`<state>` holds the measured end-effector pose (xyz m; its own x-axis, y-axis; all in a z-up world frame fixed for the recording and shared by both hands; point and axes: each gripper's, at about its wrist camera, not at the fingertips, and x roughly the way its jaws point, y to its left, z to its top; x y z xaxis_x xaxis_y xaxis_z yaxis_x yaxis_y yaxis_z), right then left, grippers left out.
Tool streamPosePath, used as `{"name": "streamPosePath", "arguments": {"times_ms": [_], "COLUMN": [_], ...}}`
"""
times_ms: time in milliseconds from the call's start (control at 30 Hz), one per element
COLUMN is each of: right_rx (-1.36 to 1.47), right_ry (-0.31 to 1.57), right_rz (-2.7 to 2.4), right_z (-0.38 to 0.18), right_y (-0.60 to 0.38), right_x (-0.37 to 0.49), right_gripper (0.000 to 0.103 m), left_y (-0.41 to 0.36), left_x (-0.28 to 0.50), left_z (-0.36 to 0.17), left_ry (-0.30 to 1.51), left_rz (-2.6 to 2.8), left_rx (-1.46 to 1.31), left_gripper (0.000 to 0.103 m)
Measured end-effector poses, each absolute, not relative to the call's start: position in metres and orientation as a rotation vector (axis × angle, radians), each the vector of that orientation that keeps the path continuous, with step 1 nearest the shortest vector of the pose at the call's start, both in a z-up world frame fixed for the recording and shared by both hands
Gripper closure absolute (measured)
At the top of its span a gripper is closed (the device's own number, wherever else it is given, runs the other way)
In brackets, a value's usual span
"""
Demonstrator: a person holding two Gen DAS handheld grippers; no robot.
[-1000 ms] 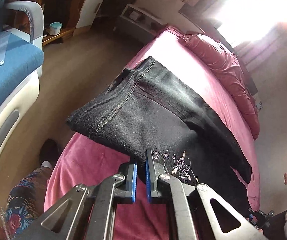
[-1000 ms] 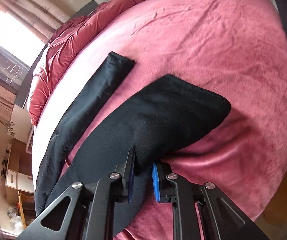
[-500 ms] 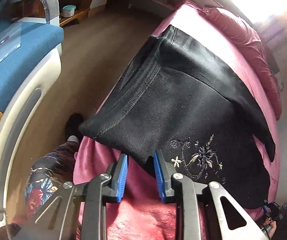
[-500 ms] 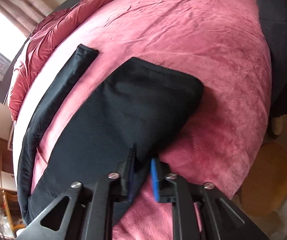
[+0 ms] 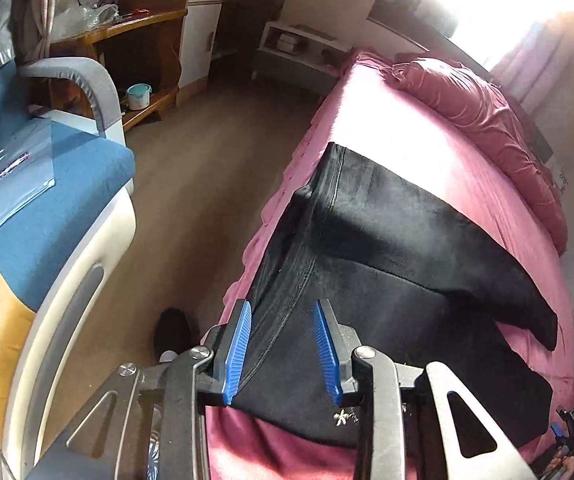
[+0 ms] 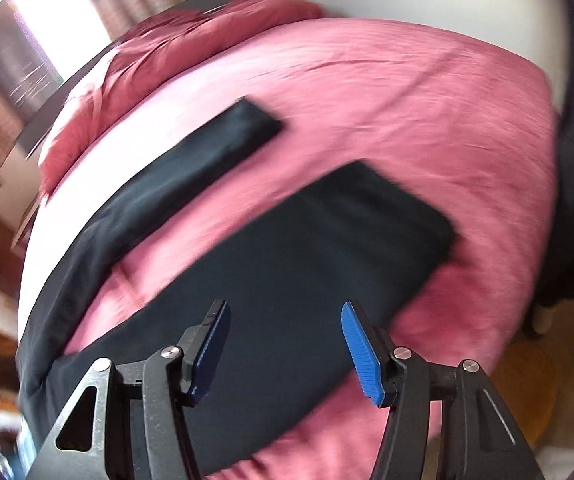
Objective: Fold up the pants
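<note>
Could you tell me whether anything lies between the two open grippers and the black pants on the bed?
Nothing visible does. The pants lie bare on the pink bedspread, with the left gripper and right gripper directly above them, jaws just opened and holding nothing.

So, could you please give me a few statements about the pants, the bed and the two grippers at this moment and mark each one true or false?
1. The black pants lie on a pink bedspread. True.
2. The left gripper is clamped shut on the fabric. False: its jaws stand apart, having just been opening, with the cloth lying beyond them, unpinched.
3. The right gripper is open. True: it has just been opening, and nothing is pinched.
4. The two pant legs lie stacked on each other. False: in the right wrist view they spread apart, with bedspread showing between them.
5. A blue-cushioned chair stands on the floor beside the bed. True.
</note>
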<state>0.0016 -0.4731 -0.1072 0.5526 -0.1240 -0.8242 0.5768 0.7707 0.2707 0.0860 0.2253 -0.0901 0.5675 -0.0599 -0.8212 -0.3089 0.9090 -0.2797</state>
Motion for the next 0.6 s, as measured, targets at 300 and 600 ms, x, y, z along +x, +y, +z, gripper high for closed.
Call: {"name": "streamPosePath", "arguments": {"times_ms": [300,600], "right_rx": [0.492,0.405], "right_ry": [0.993,1.040], "right_rz": [-0.237,-0.112], "right_z": [-0.127,-0.132], "right_y": [-0.393,-0.339], "right_x": [0.066,0.104], "right_gripper": [0.044,0.039], "left_y": [0.207,0.204], "left_x": [0.156,0.259], "left_z": [-0.103,-0.113], "left_ry": [1.018,1.067], "left_rz": [0.074,0.045], "left_rx": [-0.471,-0.502], "left_gripper": [0.070,0.046]}}
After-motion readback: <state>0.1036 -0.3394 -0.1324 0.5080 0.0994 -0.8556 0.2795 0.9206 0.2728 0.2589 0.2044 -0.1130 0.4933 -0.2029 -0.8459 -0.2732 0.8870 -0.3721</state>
